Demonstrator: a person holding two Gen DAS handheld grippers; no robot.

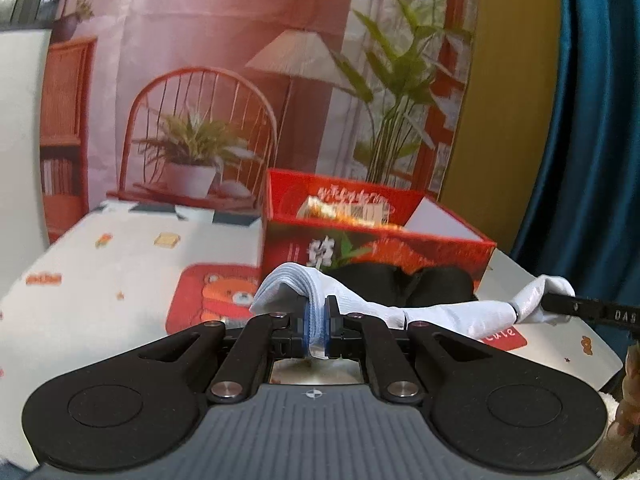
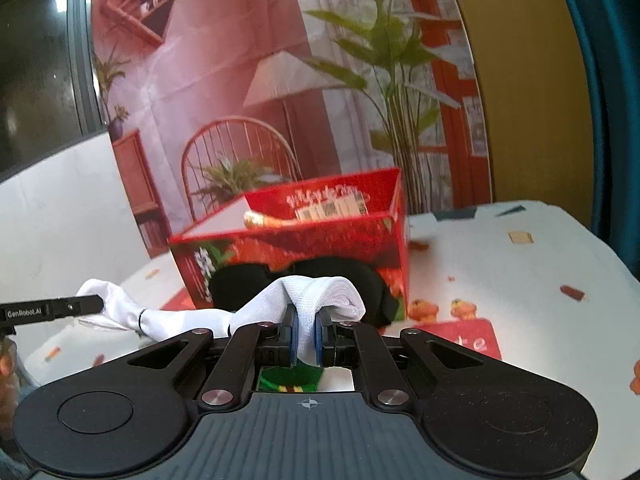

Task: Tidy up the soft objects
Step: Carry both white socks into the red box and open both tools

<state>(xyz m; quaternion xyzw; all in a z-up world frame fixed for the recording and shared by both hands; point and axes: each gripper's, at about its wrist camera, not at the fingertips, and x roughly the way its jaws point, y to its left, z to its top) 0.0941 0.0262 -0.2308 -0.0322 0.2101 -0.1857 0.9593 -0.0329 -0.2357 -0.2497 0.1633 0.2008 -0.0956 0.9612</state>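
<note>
Step in hand, as I judge it: straightening a white sock (image 1: 432, 312) before storing.

Left gripper (image 1: 316, 326) pinches the ribbed cuff; right gripper (image 2: 306, 334) pinches the other end. The sock hangs between them, above the tablecloth (image 1: 120, 264), near its front edge.

Next move likely calls for folding, then carrying to the red box (image 1: 376, 248) behind, past the black socks (image 1: 436, 280).

Printed room backdrop (image 1: 224, 60) at the table's far edge.

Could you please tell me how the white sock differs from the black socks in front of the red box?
The white sock is held up, stretched between the left gripper and the right gripper; the black socks lie untouched on the tablecloth. The white sock is pulled long; the black socks sit bunched against the red box. Both are soft and still outside the box.
</note>
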